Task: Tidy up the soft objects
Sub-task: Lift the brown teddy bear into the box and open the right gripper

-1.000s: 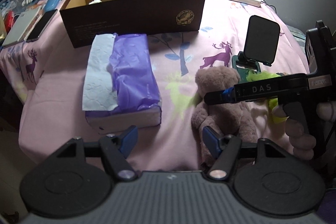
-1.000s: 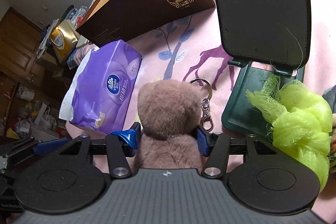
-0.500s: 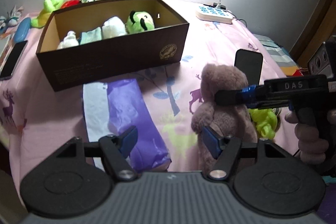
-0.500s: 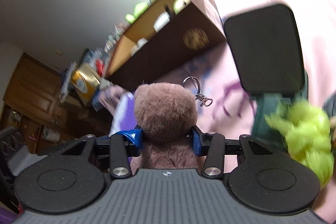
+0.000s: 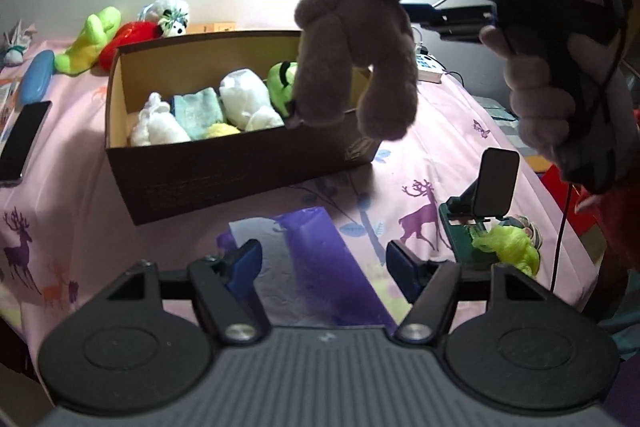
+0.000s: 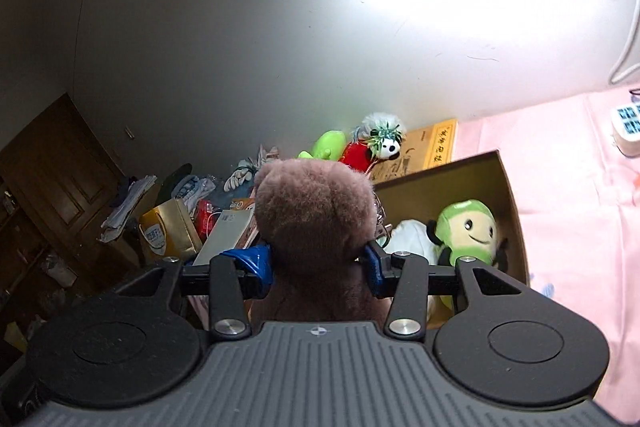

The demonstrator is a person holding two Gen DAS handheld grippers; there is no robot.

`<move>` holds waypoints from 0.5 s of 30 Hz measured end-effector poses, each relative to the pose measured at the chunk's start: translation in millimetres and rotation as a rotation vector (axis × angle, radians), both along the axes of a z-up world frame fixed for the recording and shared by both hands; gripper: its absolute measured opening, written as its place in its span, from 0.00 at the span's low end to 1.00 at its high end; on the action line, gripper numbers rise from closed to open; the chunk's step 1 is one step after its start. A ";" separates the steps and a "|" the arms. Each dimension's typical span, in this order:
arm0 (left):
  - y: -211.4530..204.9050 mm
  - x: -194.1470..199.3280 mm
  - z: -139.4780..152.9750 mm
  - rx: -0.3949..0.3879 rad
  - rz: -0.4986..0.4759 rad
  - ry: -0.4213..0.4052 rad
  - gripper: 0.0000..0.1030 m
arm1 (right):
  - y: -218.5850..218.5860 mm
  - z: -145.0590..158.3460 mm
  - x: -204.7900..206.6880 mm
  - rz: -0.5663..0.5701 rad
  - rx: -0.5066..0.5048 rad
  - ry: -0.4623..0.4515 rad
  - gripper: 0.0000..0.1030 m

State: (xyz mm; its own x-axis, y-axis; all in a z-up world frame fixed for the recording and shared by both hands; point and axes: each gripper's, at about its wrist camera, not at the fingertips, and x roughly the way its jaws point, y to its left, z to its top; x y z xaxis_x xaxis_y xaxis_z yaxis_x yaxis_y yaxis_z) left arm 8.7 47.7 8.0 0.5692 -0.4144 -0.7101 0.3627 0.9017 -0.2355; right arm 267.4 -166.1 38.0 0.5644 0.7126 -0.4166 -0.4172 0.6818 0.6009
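The brown teddy bear [image 5: 352, 39] is held in the air above the right end of the open brown box [image 5: 240, 163], its legs hanging over the box's front rim. It is clamped at the neck by the right gripper [image 6: 318, 263], whose 2 blue-padded fingers [image 6: 252, 261] are pressed into the plush from either side. Inside the box, a green plush with a smiling face [image 6: 468, 231], 2 white soft toys [image 5: 244, 97] and a pale blue cloth [image 5: 198, 111] are packed together. The box is set on a pink sheet printed with deer [image 5: 440, 155]. Behind it, a lime green plush [image 5: 90, 41], a red one [image 5: 130, 37] and a small panda toy [image 5: 172, 17] are seen. The left gripper [image 5: 324, 261] is kept low over a purple tissue pack [image 5: 316, 267], its jaws spread apart with nothing between them. To the right, a black phone stand [image 5: 494, 189] and a lime mesh puff [image 5: 508, 245] are seen.
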 end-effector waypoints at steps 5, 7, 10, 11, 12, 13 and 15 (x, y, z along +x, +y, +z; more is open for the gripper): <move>28.7 3.2 -7.1 -0.010 0.051 0.023 0.67 | 55.4 -11.4 44.6 0.050 -0.054 0.069 0.28; 39.3 4.3 -10.6 -0.013 0.074 0.034 0.67 | 73.6 -18.9 55.8 0.063 -0.099 0.082 0.28; 54.1 5.9 -14.6 -0.018 0.108 0.049 0.67 | 98.0 -32.1 71.2 0.078 -0.168 0.103 0.28; 57.9 6.3 -15.6 -0.020 0.117 0.053 0.67 | 104.3 -37.9 77.0 0.080 -0.180 0.121 0.28; 62.5 7.0 -16.8 -0.023 0.128 0.056 0.67 | 110.0 -44.2 82.7 0.085 -0.187 0.145 0.28; 66.2 7.2 -17.4 -0.025 0.137 0.058 0.67 | 115.2 -50.4 87.8 0.092 -0.193 0.170 0.28; 71.9 8.7 -18.4 -0.027 0.150 0.059 0.67 | 127.1 -63.2 97.2 0.096 -0.218 0.218 0.28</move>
